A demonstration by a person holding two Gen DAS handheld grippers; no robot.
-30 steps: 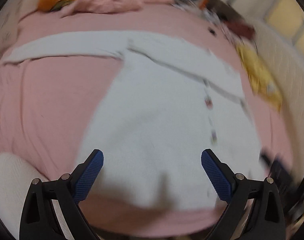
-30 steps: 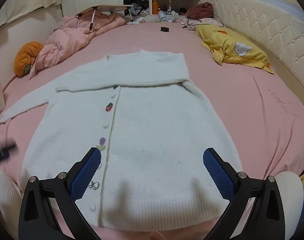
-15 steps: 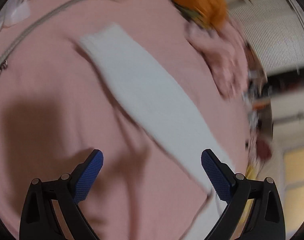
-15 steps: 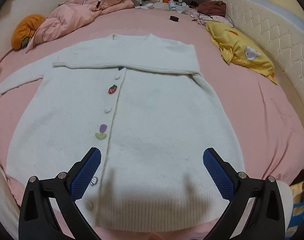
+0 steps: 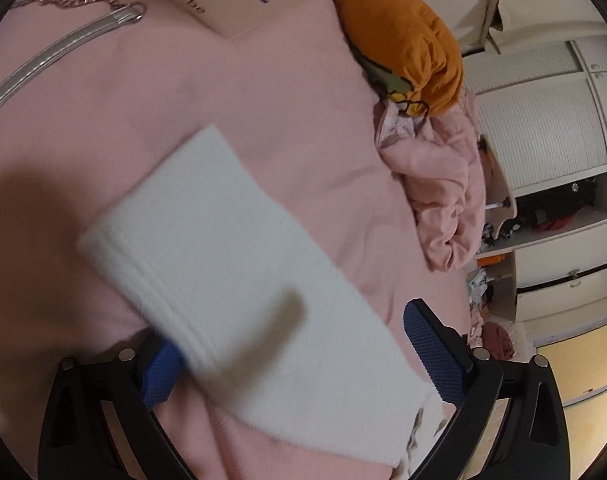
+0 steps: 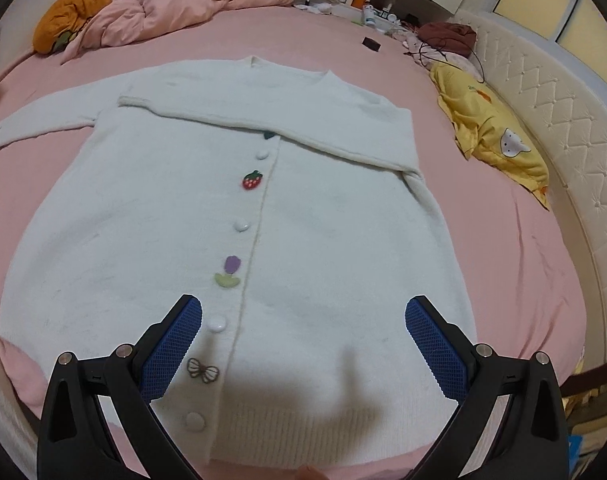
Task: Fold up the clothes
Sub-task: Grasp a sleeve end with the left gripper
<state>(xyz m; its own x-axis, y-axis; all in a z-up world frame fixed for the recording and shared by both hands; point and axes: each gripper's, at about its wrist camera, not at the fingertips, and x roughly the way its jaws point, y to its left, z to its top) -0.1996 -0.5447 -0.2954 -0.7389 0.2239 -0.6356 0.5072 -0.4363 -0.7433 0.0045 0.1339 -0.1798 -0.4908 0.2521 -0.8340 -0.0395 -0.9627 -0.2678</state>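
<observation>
Pink sheeting covers the bed (image 6: 503, 264), and on it a white cardigan (image 6: 323, 240) lies flat, front up, with 1 sleeve folded across the chest and the other sleeve (image 5: 223, 264) stretched out toward the bed's side. An orange cushion (image 6: 69, 16) sits against a crumpled pink quilt (image 6: 175, 4) at the far edge, and a yellow pillow (image 6: 495, 140) lies near the padded headboard. The right claw (image 6: 303, 344) hangs wide open above the cardigan's hem, gripping nothing. The left claw (image 5: 299, 356) is spread open around the sleeve cuff, which looks to lie over its left pad, though blur hides any contact. Down the placket run a strawberry button (image 6: 252, 179) and a tulip button (image 6: 229, 271).
</observation>
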